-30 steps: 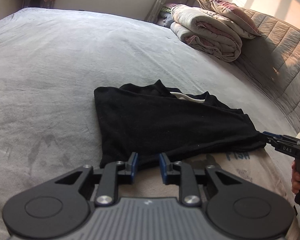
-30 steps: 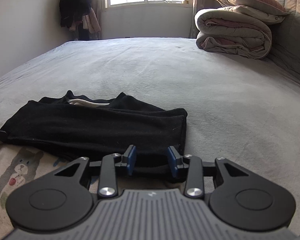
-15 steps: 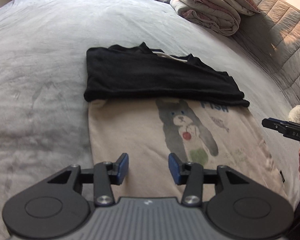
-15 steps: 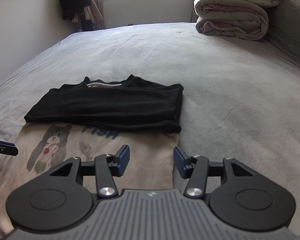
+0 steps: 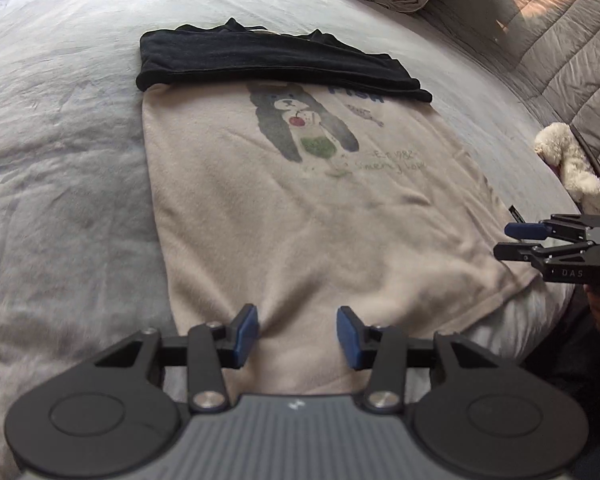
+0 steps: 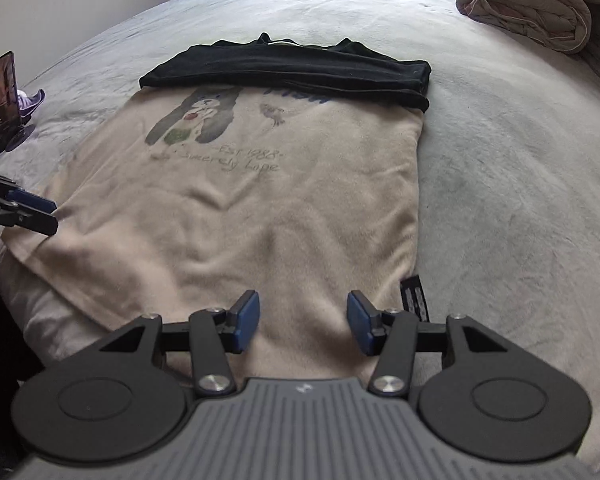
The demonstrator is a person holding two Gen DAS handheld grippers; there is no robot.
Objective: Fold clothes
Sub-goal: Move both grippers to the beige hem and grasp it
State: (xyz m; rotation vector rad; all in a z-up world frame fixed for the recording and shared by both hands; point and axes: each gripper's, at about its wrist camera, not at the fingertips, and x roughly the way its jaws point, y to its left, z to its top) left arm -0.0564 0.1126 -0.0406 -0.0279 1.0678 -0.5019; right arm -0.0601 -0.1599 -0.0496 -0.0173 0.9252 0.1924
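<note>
Two grippers: the left gripper (image 5: pixel 297 330) and right gripper (image 6: pixel 303 322) both gape about halfway, empty, over the near hem of one beige shirt (image 5: pixel 300 208) lying flat on the bed (image 5: pixel 60 160), its far end folded black.

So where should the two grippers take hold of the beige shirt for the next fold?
Probably the bottom hem, one near corner each. The beige shirt lies flat with its sleeves already folded in, hem nearest. The left gripper and right gripper hover open there, so come in low from the near edge and pinch the hem.
</note>
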